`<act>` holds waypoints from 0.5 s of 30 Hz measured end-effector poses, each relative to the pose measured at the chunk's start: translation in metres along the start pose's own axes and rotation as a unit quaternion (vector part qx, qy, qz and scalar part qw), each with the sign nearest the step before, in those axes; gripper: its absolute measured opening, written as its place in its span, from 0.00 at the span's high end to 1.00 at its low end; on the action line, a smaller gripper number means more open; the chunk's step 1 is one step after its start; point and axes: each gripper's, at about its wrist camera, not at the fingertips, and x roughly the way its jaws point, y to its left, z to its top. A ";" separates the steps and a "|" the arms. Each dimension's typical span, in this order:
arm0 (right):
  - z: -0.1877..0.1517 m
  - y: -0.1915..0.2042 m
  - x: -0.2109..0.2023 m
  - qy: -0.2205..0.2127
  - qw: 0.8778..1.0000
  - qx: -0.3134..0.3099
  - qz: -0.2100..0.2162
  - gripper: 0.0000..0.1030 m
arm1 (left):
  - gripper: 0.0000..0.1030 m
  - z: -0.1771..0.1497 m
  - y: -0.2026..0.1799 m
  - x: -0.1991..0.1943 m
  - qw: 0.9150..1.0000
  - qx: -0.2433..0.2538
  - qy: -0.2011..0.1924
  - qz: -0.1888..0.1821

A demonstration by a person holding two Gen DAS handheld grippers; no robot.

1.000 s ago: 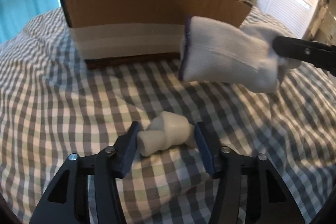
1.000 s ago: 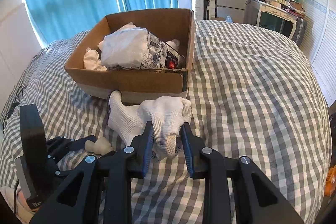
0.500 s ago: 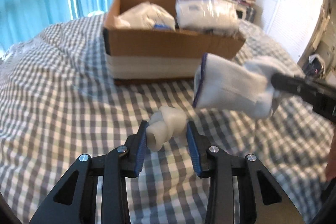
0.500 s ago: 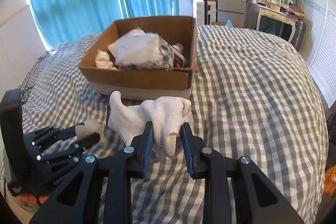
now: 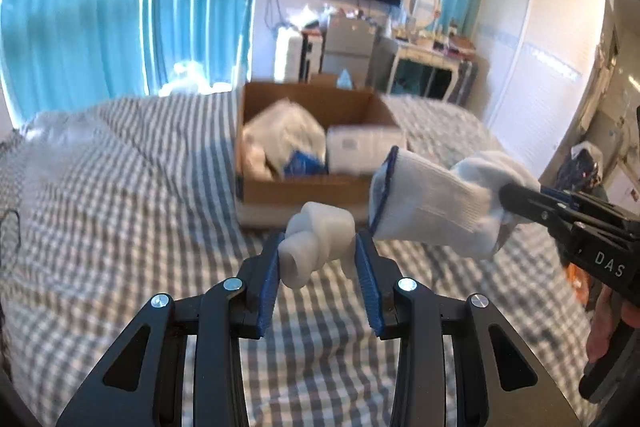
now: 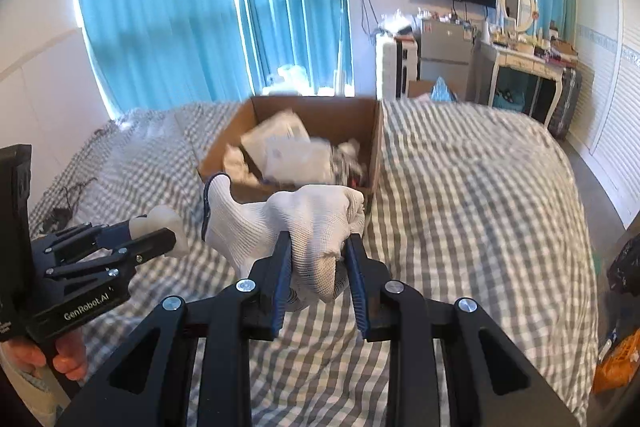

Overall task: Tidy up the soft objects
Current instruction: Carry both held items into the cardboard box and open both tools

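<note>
Above the bed [image 5: 120, 211], my left gripper [image 5: 316, 259] pinches a foam lump [image 5: 316, 243]; my right gripper [image 6: 316, 259] clamps a glove [image 6: 280, 223]. Straight ahead sits the box [image 5: 304, 187], left nearer, I judge.

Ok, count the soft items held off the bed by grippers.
2: a white knit glove in the right gripper, and a cream foam lump in the left gripper.

White glove [image 5: 432, 211] blue-cuffed; cream foam piece [image 5: 316, 243]; grey-white checked bedspread [image 5: 120, 219]; brown box [image 5: 312, 187].
</note>
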 end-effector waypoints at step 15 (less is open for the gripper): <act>0.136 -0.011 0.072 -0.056 0.998 -0.029 -0.016 0.75 | 0.65 0.104 0.023 0.073 0.999 0.030 -0.026 0.027</act>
